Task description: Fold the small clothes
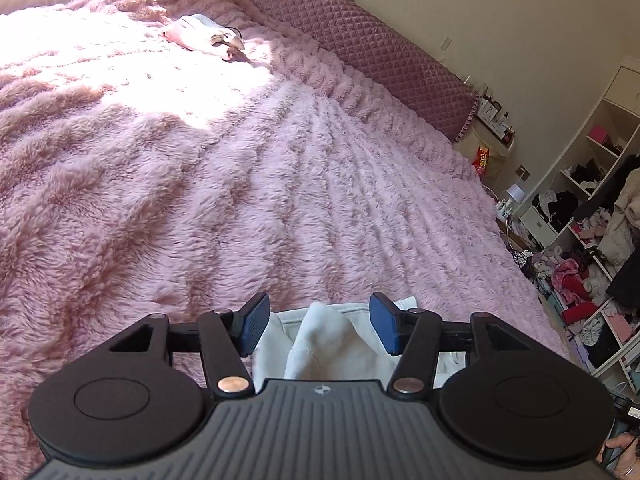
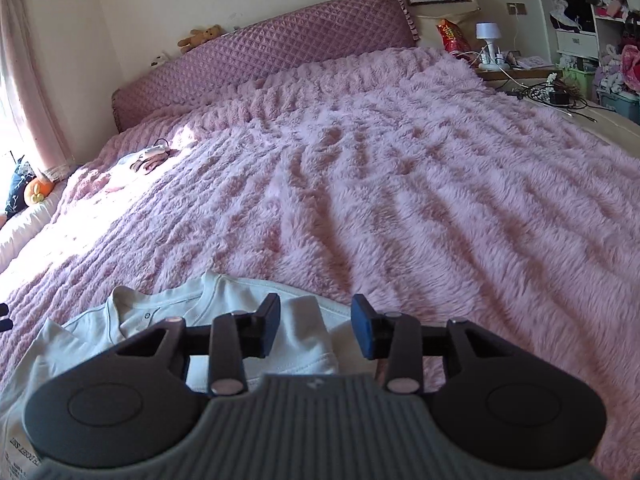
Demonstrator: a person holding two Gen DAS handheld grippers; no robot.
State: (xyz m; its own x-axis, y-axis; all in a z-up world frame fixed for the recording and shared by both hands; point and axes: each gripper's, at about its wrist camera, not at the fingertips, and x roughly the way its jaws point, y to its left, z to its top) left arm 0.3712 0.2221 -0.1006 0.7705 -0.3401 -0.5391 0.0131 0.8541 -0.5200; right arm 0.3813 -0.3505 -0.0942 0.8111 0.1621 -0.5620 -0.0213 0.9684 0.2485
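We see white garment (image 2: 168, 320) on bed (image 2: 400, 184) at 6 o'clock, sleeve flap lying over body; folding partly begun, most left. Pink bundle (image 1: 208, 36) at 11 o'clock, maybe finished piece. Left hand-held gripper (image 1: 316, 326) low over cloth, jaws apart, gripping nothing. Right hand-held gripper (image 2: 316, 328) likewise spread, straddling sleeve flap, tilted forward.
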